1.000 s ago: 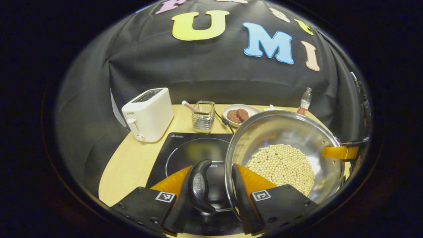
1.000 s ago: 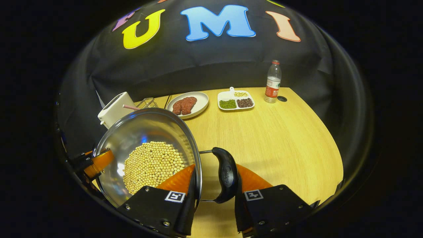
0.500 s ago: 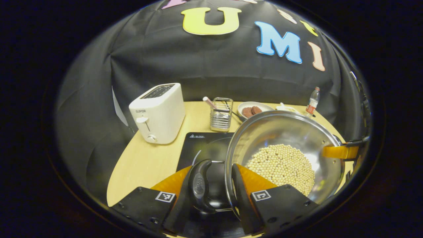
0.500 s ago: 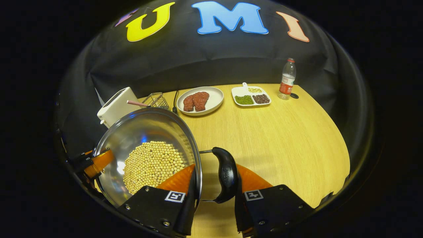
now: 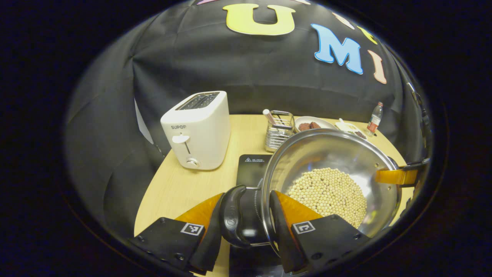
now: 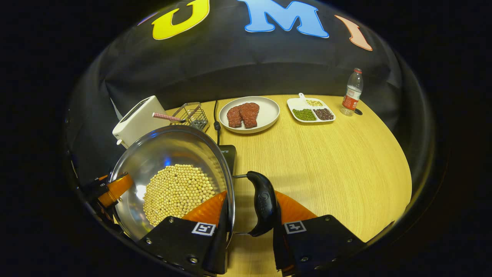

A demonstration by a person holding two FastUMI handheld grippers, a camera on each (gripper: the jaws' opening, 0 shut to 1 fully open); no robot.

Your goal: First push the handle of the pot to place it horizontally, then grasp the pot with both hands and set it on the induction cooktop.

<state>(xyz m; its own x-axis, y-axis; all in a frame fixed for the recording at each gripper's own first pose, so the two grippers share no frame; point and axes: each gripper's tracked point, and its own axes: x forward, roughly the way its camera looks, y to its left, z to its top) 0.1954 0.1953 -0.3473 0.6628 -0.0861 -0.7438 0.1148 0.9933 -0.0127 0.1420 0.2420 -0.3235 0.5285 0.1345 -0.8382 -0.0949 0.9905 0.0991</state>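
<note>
A steel pot [image 5: 330, 152] with soybeans [image 5: 326, 192] in it hangs between both grippers, above the table. My left gripper [image 5: 246, 227] is shut across the pot's black side handle [image 5: 230, 219] and rim, with one finger outside the handle and one inside the pot. My right gripper [image 6: 248, 215] is shut the same way on the opposite black handle [image 6: 263, 202]. The black induction cooktop [image 5: 251, 169] lies under and just left of the pot, mostly hidden by it. One corner of the cooktop [image 6: 229, 152] peeks out past the pot [image 6: 169, 154].
A white toaster [image 5: 198, 129] stands at the table's back left, with a wire basket [image 5: 278, 134] beside it. A plate of meat [image 6: 249, 114], a divided dish of beans [image 6: 311, 111] and a water bottle [image 6: 351, 92] line the back. Bare wooden table [image 6: 326, 165] lies to the right.
Both grippers have carried the pot leftward, toward the toaster. The pot now covers most of the cooktop. The grips on the handles have not changed.
</note>
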